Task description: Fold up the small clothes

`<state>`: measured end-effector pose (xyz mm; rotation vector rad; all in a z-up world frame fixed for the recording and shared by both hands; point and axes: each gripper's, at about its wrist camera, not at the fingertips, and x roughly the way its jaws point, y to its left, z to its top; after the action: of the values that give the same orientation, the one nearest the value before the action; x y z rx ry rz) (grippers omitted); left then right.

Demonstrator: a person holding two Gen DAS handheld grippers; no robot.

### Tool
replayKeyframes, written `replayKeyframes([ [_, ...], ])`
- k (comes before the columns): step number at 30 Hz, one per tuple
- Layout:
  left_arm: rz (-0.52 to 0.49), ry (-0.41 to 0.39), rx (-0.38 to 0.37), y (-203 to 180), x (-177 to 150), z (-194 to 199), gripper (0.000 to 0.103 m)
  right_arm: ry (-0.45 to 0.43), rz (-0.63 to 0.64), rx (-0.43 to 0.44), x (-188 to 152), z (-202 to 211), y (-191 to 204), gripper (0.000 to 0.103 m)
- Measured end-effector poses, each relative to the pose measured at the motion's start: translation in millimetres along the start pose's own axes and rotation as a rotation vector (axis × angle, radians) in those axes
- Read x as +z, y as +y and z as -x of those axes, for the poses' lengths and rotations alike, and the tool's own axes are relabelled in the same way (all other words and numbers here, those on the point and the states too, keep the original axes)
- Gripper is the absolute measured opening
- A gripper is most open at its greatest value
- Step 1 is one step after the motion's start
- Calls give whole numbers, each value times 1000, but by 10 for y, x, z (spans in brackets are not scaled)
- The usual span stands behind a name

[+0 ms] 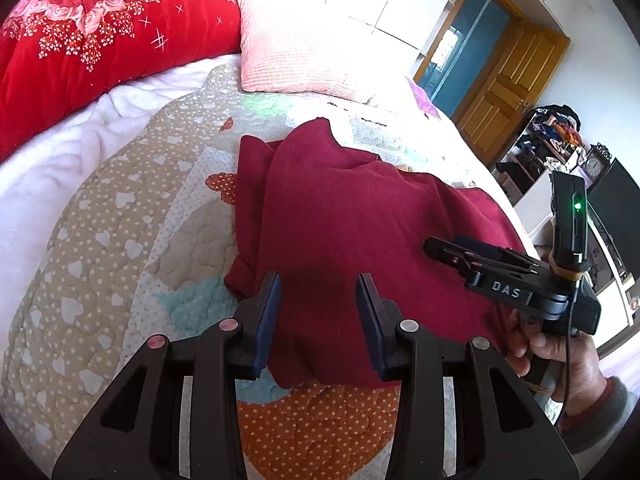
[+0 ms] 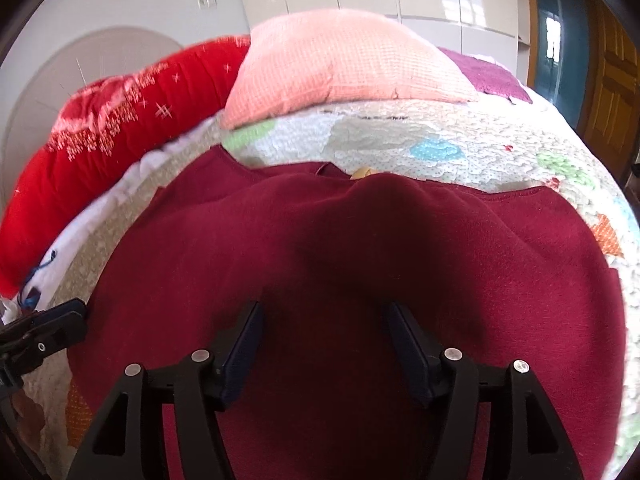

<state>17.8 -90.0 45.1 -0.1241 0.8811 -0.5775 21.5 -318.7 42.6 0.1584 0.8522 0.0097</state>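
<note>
A dark red garment lies partly folded on the patterned quilt, with a layer doubled over on its left side. My left gripper is open and empty, its jaws over the garment's near edge. My right gripper shows at the right of the left wrist view, held in a hand, low over the garment. In the right wrist view the garment fills the lower frame and my right gripper is open just above it, holding nothing. The left gripper's tip shows at the left edge.
A pink pillow and a red floral duvet lie at the head of the bed. A purple cloth lies beside the pillow. A wooden door, cluttered shelves and a dark screen stand to the right of the bed.
</note>
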Motion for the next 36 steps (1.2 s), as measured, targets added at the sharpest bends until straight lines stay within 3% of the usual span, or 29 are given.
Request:
replayKeyframes([
  [4,19,-19,-11,23,4,35,58,-43,-33,21,-100,-17,-25,73],
  [8,34,-31,3,67,27,67,59,-23,-47,16,-57,46,14,73],
  [11,41,-23,16,93,27,38,59,-6,-97,109,40,122,43,73],
  [19,37,-9,17,77,13,15,59,1,-167,94,49,12,21,73],
  [25,56,-2,21,136,19,-12,59,-36,-73,86,216,103,198,72],
  [26,59,-2,21,145,20,-15,59,-53,-41,88,271,120,269,71],
  [28,60,-1,21,155,19,-17,59,-59,7,90,342,101,382,52],
  [29,59,0,22,159,17,-21,59,-50,36,83,386,55,459,48],
  [36,72,13,25,207,20,-59,59,-9,78,97,538,-336,708,47],
])
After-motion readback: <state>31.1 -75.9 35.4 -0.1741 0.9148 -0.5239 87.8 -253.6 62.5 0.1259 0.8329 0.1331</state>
